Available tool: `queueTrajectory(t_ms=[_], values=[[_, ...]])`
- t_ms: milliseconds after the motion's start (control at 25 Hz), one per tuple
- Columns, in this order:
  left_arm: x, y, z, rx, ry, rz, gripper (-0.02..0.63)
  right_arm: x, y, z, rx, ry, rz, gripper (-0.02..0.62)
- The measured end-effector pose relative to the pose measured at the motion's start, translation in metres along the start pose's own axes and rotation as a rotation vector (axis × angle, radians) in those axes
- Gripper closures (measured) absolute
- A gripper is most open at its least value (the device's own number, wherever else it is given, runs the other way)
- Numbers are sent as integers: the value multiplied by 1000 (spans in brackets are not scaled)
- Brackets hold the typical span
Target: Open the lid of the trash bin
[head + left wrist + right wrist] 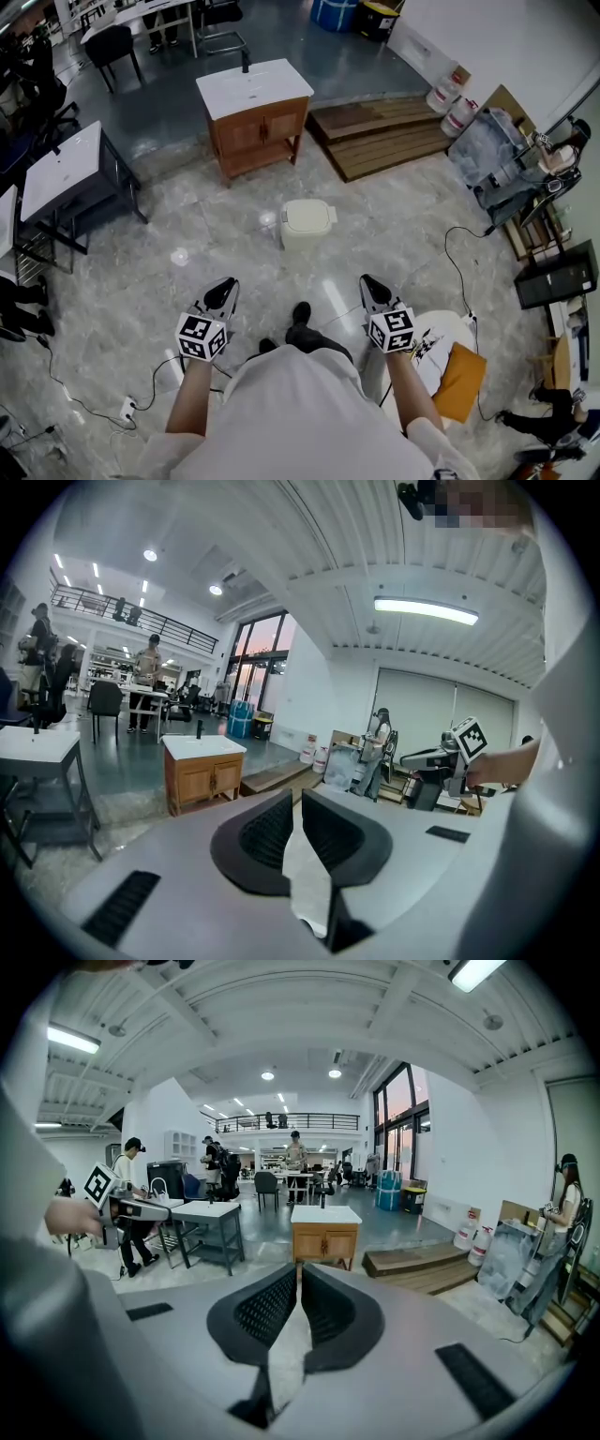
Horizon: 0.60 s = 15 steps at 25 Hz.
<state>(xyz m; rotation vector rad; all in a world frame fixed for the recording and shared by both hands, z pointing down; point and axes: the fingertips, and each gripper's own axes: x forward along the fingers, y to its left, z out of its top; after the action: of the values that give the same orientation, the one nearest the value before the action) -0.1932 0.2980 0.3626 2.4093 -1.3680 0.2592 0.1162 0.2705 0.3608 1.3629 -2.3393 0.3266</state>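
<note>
A small cream trash bin stands on the marble floor ahead of me with its lid down. The head view shows my left gripper and my right gripper held side by side, both short of the bin and pointing toward it. Neither touches it. In the left gripper view the left gripper has its black jaws nearly together with nothing between them. Seen in its own view, the right gripper stands the same way, jaws drawn together and empty. The bin is hidden behind the jaws in both gripper views.
A wooden vanity cabinet with a white sink top stands beyond the bin. Wooden platforms lie to its right. A grey table is at the left. Cables run over the floor. A white stool with an orange cushion sits at my right.
</note>
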Motion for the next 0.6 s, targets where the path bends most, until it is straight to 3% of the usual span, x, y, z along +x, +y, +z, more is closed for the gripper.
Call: queueTrajectory(t_ms=[600], values=[[74,9,25,2,25,29,563,72,-54,21,0,2,73,560]])
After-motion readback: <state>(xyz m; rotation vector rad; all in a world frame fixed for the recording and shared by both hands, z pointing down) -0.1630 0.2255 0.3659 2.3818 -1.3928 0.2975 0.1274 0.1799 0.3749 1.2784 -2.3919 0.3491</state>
